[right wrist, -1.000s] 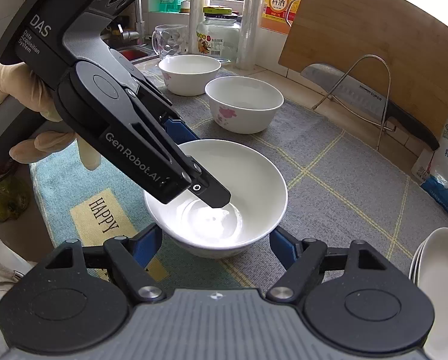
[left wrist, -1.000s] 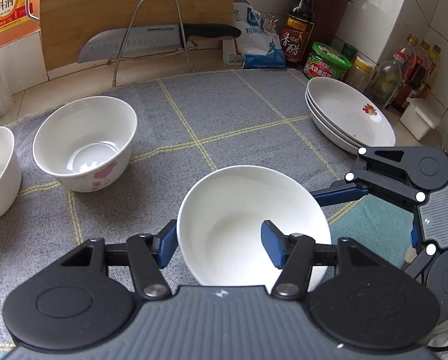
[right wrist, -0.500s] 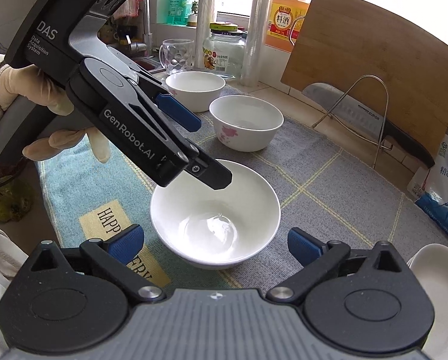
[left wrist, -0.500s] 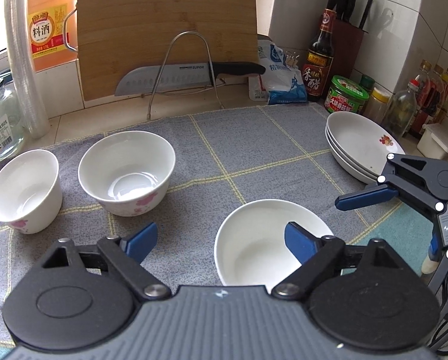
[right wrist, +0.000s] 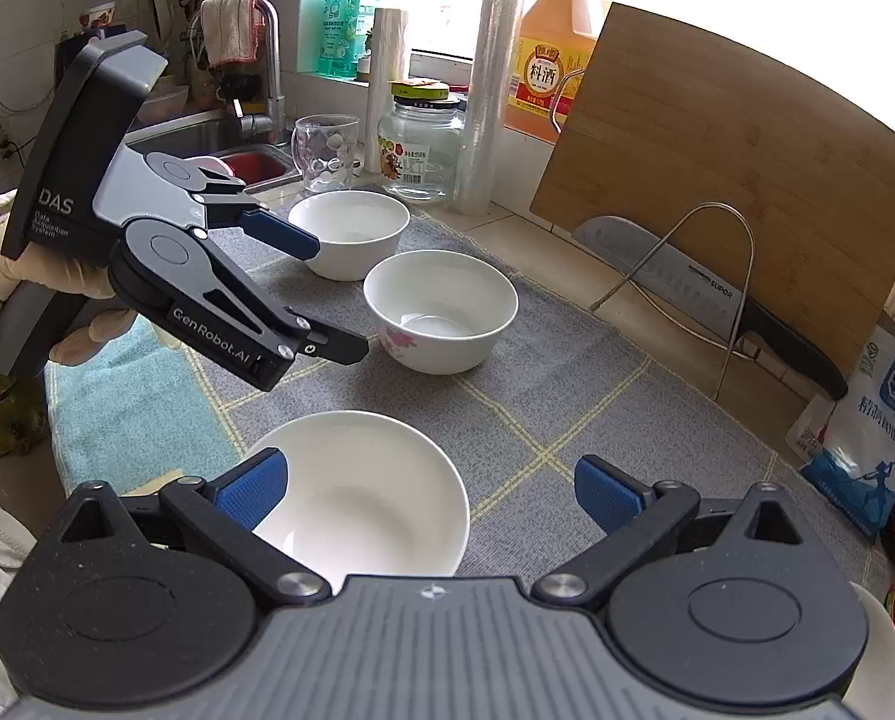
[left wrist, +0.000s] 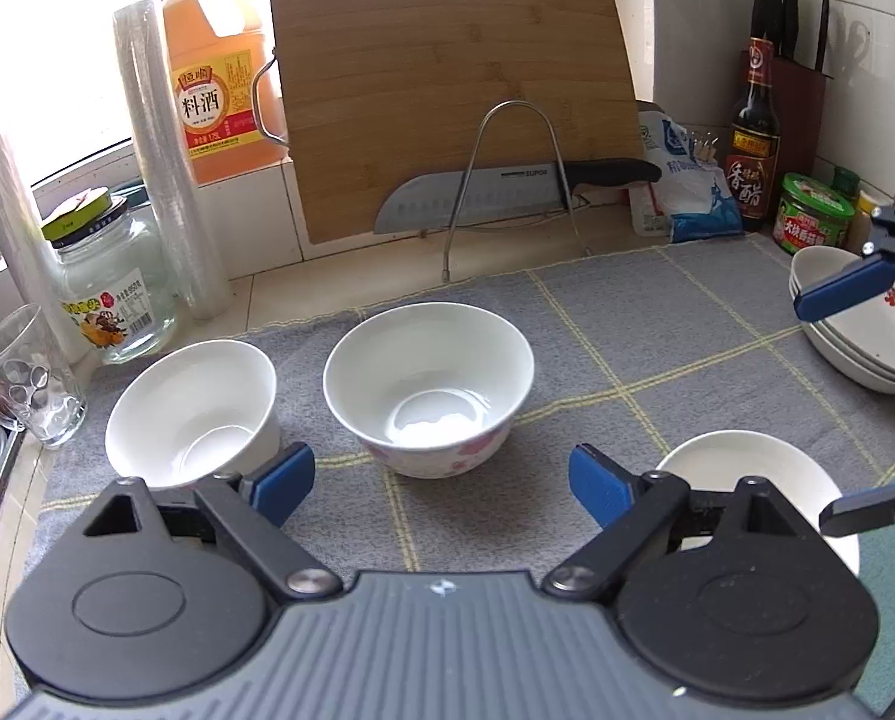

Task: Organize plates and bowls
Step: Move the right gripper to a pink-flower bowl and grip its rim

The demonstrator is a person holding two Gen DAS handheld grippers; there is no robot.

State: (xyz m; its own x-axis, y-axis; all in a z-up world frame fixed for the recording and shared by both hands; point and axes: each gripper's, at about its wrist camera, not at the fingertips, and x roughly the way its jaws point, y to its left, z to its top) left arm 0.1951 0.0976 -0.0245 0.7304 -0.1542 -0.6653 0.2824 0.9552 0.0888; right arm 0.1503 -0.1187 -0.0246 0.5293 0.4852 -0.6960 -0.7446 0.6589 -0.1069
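Between the spread blue pads of the left gripper (left wrist: 441,483) sits the flowered bowl (left wrist: 428,387), a little ahead of the fingertips and not touched by them; its fingers are wide apart and hold nothing. Just off its left finger stands a second plain bowl (left wrist: 192,411), and off its right finger, close beside the tool, the shallow white bowl (left wrist: 747,474). Further to its right, well apart, a stack of plates (left wrist: 867,336) rests near the edge of the grey checked mat (left wrist: 657,312).

From the right gripper (right wrist: 429,495), the shallow white bowl (right wrist: 366,492) lies low and to the left, with the left pad over its near rim; I cannot tell whether it touches. That gripper is also spread wide and empty. Ahead of it the left gripper (right wrist: 333,300) hangs above the mat, held by a gloved hand (right wrist: 3,264), pointing toward the flowered bowl (right wrist: 440,309). Beyond both tools a knife (left wrist: 507,195) leans in a wire rack against the cutting board (left wrist: 447,84).
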